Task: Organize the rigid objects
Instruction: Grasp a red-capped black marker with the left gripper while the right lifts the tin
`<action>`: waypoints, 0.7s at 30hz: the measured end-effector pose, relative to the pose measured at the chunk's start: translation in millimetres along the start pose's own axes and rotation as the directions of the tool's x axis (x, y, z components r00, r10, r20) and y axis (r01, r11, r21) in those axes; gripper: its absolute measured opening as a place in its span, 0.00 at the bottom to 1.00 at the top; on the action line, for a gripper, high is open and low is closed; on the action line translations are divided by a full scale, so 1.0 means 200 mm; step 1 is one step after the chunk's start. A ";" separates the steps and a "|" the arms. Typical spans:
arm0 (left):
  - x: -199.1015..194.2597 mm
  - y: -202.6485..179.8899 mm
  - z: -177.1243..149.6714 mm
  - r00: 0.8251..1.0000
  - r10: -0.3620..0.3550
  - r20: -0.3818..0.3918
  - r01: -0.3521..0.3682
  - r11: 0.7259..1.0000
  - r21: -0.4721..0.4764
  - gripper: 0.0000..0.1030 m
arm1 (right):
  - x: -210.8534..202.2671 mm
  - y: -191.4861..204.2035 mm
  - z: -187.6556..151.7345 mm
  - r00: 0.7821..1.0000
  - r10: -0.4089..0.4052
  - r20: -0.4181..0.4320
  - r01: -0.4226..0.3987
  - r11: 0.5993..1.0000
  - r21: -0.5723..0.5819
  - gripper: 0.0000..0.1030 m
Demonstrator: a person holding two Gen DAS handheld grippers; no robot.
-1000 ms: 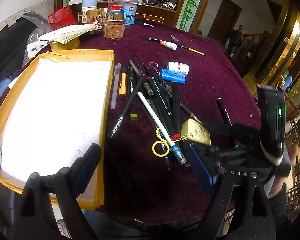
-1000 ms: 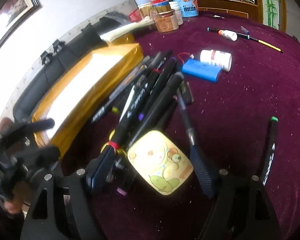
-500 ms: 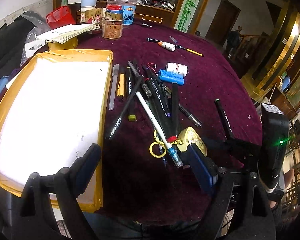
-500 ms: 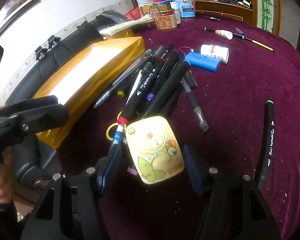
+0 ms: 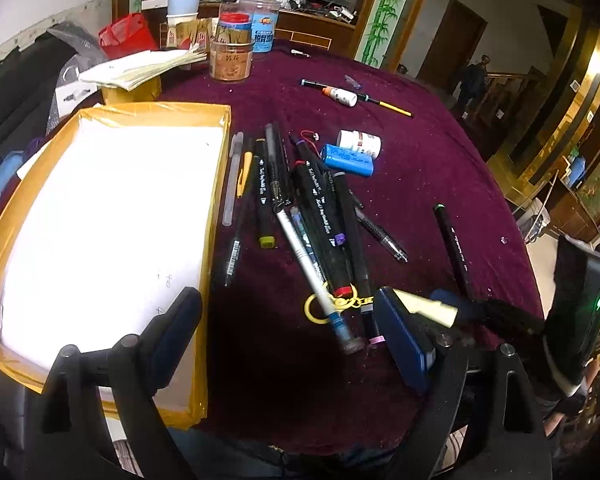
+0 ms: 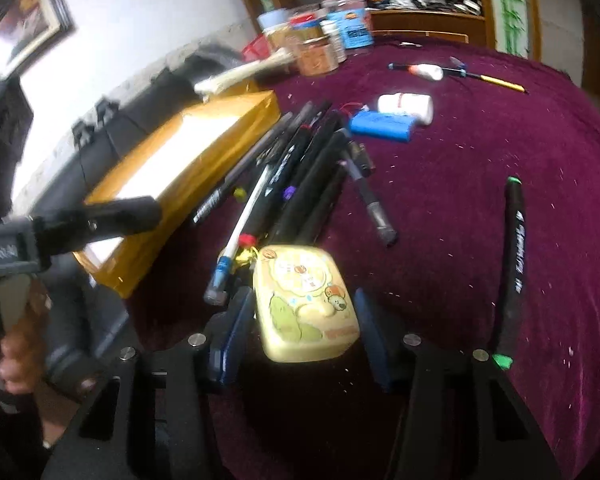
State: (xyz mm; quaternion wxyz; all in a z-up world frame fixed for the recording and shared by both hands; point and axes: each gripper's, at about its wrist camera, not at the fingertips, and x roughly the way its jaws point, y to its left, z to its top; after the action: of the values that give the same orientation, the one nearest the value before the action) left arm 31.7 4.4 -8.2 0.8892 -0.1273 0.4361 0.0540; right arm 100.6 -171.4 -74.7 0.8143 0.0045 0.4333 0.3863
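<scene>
A round bench (image 5: 440, 168) under napped maroon cloth carries a sheaf of slim black markers (image 5: 320, 208) with illegible white lettering, a blue cylindrical battery (image 5: 348, 160) at two o'clock from the sheaf, and a shallow yellow cardboard tray (image 5: 216, 168) lined with white paper at nine o'clock. A rounded-rectangular yellow tin (image 6: 306, 304) printed with cartoon figures lies at the sheaf's six o'clock end between the blue-padded fingers (image 6: 230, 340) of the right gripper (image 6: 300, 340), whose jaws are closing, the left pad touching it and a slight gap at the right pad. The left gripper (image 5: 296, 340) has black fingers (image 5: 176, 328) spread wide and empty, one above the tray's near corner.
</scene>
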 end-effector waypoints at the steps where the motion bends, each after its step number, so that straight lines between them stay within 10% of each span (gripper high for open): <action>1: 0.00 0.00 0.00 1.000 0.003 0.000 -0.003 1.000 0.002 0.85 | -0.02 -0.01 0.00 1.000 -0.002 0.011 0.002 1.000 0.011 0.45; 6: -0.01 0.00 0.00 1.000 0.002 0.002 -0.002 1.000 -0.001 0.85 | -0.10 -0.03 0.02 0.997 -0.039 0.067 0.037 0.999 0.036 0.22; 16: 0.05 -0.10 0.07 1.000 -0.010 -0.015 0.011 0.998 0.058 0.85 | -0.07 -0.12 0.00 0.996 -0.069 0.048 0.066 0.995 0.072 0.26; 21: 0.20 -0.15 0.13 0.997 0.031 -0.072 -0.024 0.994 0.105 0.60 | -0.05 -0.14 -0.01 0.998 -0.052 0.036 0.049 0.995 0.089 0.29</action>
State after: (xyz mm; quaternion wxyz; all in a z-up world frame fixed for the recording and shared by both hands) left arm 82.4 -19.0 -20.0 0.8772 -0.0767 0.4724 0.0387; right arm 114.3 -198.3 -78.6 0.8309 0.0367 0.4343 0.3459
